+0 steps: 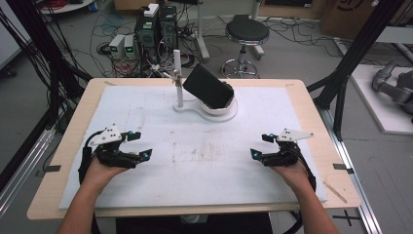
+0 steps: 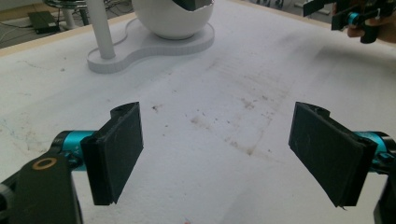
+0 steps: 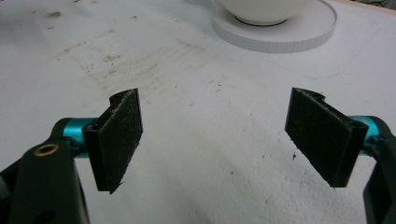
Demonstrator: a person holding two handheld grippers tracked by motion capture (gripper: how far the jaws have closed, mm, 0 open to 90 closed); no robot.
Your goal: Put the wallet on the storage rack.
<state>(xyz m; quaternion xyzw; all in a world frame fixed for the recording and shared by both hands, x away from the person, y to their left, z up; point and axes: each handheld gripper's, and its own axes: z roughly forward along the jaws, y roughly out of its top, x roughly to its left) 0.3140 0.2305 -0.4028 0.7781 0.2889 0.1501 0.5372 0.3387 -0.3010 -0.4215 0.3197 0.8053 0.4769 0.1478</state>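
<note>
left gripper (image 1: 140,145) jaws apart, empty | right gripper (image 1: 260,145) likewise | approach far black box (image 1: 208,87) in white bowl-shaped stand (image 1: 228,110) squarely

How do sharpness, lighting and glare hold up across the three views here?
High view: soft and low in detail, evenly lit, faint shadows under the left tool and right tool. Left gripper view: near pads fairly crisp, the white stand slightly soft, no glare. Right gripper view: pad fibres sharp, the white foam sheet bright but with its grain visible.
</note>
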